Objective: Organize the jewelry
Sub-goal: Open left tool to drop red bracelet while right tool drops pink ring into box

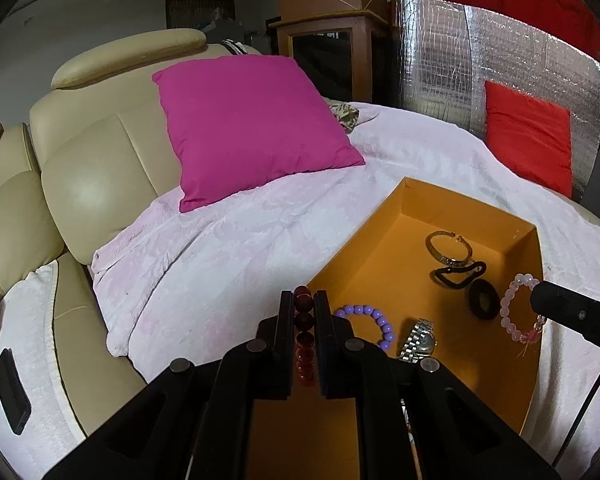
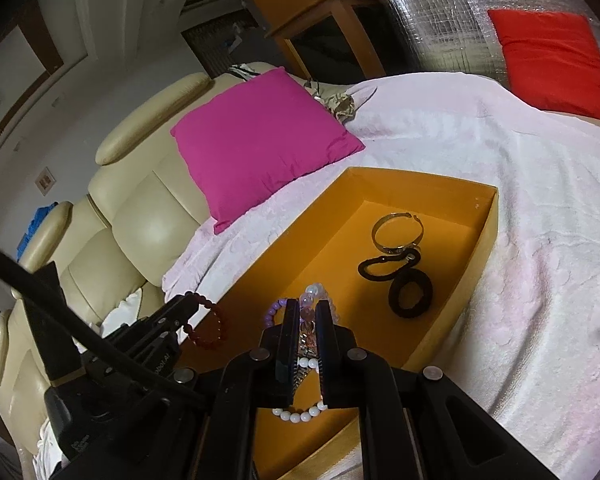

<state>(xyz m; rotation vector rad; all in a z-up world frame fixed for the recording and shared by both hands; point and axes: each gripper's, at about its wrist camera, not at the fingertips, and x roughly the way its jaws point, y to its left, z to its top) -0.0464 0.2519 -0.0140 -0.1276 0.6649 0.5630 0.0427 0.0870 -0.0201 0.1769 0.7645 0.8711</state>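
Left gripper (image 1: 304,300): clenched on dark red bead bracelet (image 1: 305,344), at the orange box's (image 1: 364,240) near-left edge. Right gripper (image 2: 308,316): clamped on pale pink bead bracelet (image 2: 314,300) over the box interior. Lower each past the rim before releasing, clear of the watch (image 1: 418,338).

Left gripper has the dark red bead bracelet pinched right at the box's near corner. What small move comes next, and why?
Probably carry the left gripper forward over the orange box floor and open. The dark red bead bracelet hangs at the box's edge, not yet over the floor where the purple bead bracelet and watch lie.
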